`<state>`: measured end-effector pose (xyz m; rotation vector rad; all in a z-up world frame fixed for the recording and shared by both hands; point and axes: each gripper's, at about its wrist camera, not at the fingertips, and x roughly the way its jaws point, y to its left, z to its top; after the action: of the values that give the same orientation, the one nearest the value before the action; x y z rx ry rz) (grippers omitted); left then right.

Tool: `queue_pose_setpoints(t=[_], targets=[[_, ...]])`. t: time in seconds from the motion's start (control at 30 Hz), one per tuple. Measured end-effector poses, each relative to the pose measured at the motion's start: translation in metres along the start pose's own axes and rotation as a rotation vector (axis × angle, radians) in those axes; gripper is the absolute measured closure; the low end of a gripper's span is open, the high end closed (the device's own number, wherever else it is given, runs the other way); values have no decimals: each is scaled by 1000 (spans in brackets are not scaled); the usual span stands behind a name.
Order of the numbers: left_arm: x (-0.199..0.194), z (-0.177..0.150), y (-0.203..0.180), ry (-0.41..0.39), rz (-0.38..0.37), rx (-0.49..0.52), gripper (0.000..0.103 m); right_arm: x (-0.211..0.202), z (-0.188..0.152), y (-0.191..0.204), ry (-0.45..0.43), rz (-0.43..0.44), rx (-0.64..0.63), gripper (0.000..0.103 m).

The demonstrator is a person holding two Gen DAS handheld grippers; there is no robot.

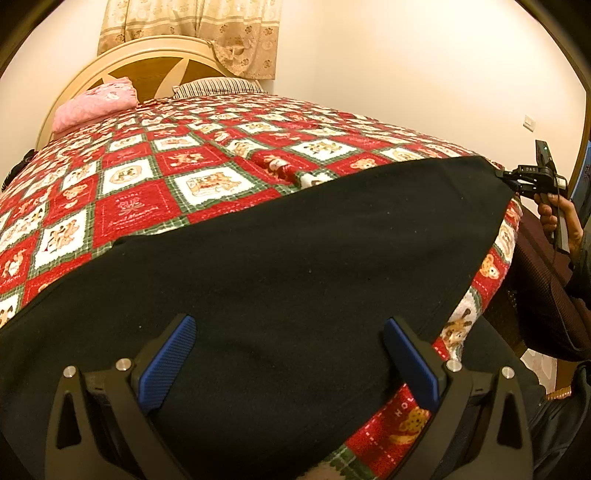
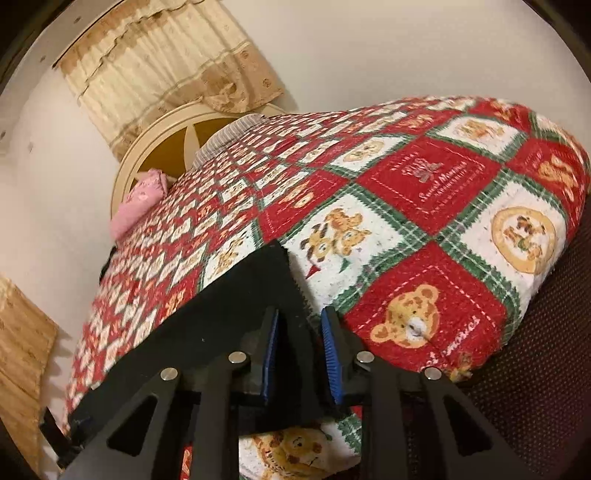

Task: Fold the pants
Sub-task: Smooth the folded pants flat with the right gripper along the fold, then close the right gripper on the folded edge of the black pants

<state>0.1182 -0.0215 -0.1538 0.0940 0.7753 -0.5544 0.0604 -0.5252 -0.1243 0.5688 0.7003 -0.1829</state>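
Black pants (image 1: 295, 240) lie spread flat across the near part of a bed covered in a red, white and green teddy-bear quilt (image 1: 166, 177). My left gripper (image 1: 289, 321) is open wide just above the near edge of the pants, and its blue pads (image 1: 170, 365) touch nothing. At the far right, a hand holds my right gripper (image 1: 511, 180) at the pants' corner. In the right wrist view, the right gripper (image 2: 301, 312) has its jaws narrowed around the corner edge of the pants (image 2: 236, 306). A small gap still shows beside the right pad (image 2: 330, 354).
A pink pillow (image 1: 96, 107) and a striped pillow (image 1: 218, 86) lie against the cream headboard (image 1: 147, 62), with a curtain (image 1: 192, 29) above. A dark mesh chair (image 1: 546, 295) stands against the bed's right edge. The quilt (image 2: 424, 221) drops off at that side.
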Motion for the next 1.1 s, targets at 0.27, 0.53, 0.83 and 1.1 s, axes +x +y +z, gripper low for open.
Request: queue_pose_setpoints(t=[0.27,0.53,0.83,1.1], targets=[[0,0,2,0,-3,-4,0,11,4,8,9,-10,-41,80],[0,0,0,4,6,4,0,10,4,33,40,-44,-108,91],[0,-1,-1,-2,16,12,0,17,2,30,-15,-125,-169,81],[1,-1,-1,-1,17,13,0,20,2,25,-7,-119,-132,76]])
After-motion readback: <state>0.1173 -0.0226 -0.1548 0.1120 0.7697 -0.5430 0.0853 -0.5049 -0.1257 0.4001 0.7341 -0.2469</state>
